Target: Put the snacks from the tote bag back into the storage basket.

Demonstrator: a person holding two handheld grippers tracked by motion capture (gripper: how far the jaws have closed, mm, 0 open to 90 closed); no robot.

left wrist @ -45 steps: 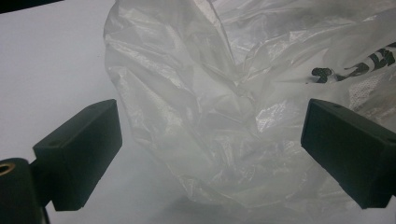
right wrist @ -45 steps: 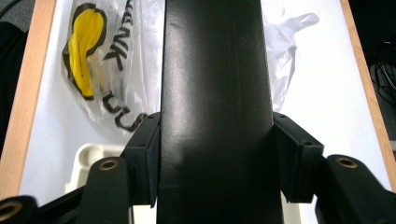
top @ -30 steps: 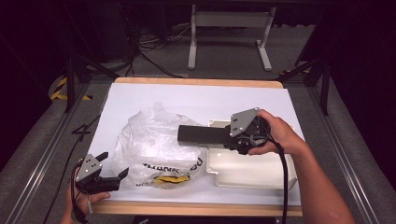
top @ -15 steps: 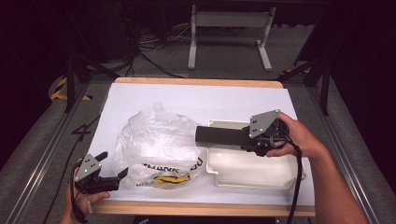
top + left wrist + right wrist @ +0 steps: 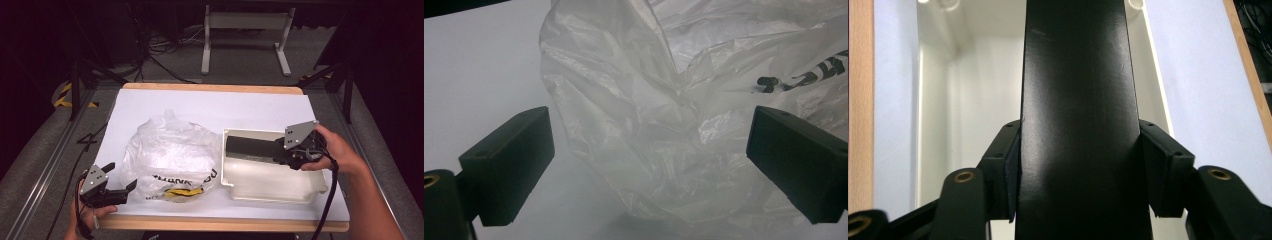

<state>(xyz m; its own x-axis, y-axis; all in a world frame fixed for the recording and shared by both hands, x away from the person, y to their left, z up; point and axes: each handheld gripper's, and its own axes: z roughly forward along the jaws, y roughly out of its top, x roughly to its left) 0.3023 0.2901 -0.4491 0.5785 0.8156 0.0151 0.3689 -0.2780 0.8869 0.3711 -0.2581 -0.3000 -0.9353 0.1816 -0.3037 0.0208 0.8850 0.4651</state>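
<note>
Now I'm holding the black slab [image 5: 252,146] in the right tongs [image 5: 280,152] over the white tub [image 5: 272,192], prob. to lower it in, w/ left tongs [image 5: 120,186] gaping wide beside the plastic bag [image 5: 170,155] on the worktop [image 5: 150,102].

We see a tabletop [image 5: 165,107] covered by a white sheet, its wooden edge showing along the top and bottom of the frame. At upper centre, beyond it, stands a grey metal stand [image 5: 246,30] on the grey floor [image 5: 320,55] — dark cables [image 5: 160,55] trail at upper left. Yellow-and-black tape [image 5: 65,95] marks the floor at the left edge, beside dark frame legs.
</note>
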